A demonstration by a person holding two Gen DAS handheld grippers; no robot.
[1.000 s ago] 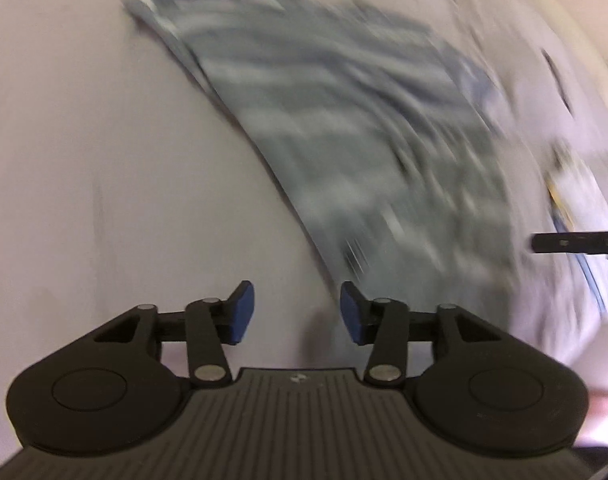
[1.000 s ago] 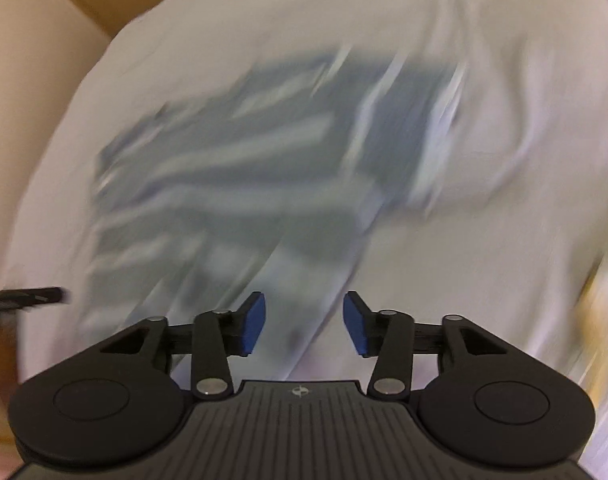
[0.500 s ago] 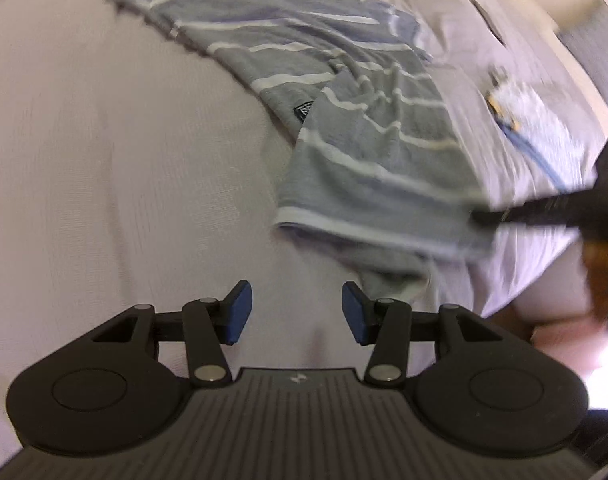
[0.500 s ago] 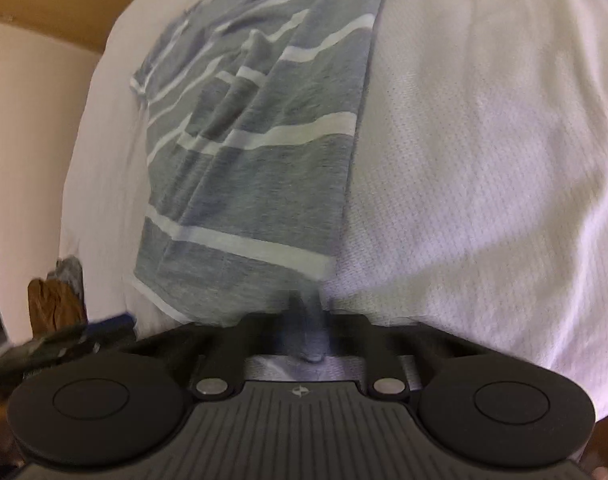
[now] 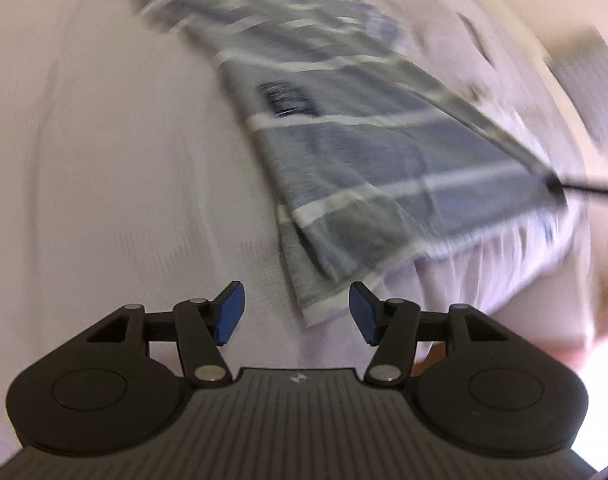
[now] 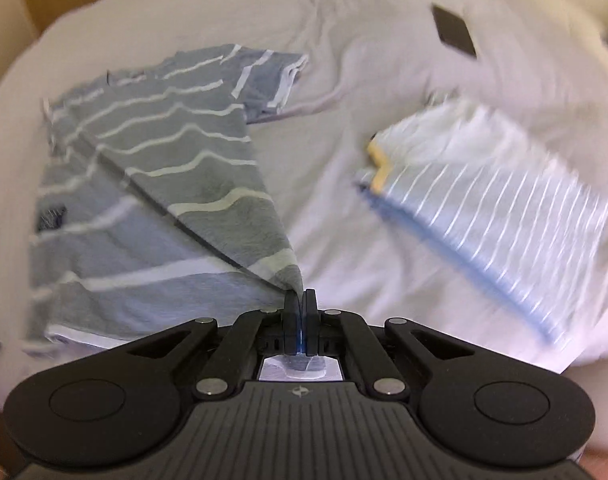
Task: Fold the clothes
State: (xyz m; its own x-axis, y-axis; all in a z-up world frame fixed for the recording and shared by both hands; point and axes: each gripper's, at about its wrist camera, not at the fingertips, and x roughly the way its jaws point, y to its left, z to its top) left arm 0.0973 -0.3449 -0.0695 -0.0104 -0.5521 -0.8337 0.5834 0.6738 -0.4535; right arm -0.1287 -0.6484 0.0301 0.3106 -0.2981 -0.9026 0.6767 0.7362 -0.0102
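Here, a corner of the grey striped T-shirt (image 6: 152,184), spread left on the bed (image 6: 324,208), is pinched by the right gripper (image 6: 300,312); the left gripper (image 5: 296,312) is held open near its hem. The thin bite may be lost if pulled hard.

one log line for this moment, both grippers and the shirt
step: fold grey striped shirt | right gripper: shut on shirt corner, lifted | left gripper: open, near hem | white striped garment: folded on bed

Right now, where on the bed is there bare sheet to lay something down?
Bare sheet runs between the grey striped shirt and the folded white striped garment. More lies left of the shirt. The near edge is crowded: the right hand-held gripper pinches the shirt corner, and the open left hand-held gripper hovers by its hem.
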